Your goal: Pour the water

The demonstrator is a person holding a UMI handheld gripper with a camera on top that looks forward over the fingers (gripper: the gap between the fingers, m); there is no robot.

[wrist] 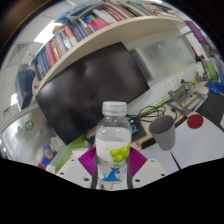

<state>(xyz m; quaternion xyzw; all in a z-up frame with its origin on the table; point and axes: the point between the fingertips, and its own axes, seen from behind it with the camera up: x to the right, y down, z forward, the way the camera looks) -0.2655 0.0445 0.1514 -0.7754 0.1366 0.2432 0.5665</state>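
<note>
The gripper [111, 172] clamps the water bottle [113, 145] between both pads, upright, cap on. The grey cup [163, 132] stands just beside, right. Uncap first, then tilt slowly over the rim.

Little free room ahead, more to the right.

Straight ahead blocked by the water bottle [113, 143], upright between the fingers of the gripper [113, 170] and filling the gap; cannot tell whether the pads [90, 160] press on it. Behind the bottle, closed off by a large dark monitor [95, 90], with a shelf of books [85, 30] above it. To the right of the bottle, only a narrow passage before the grey cup [163, 132]. Beyond the cup, open desk surface [205, 135], with a red object [195, 121] and thin cables [155, 108] lying near.
</note>
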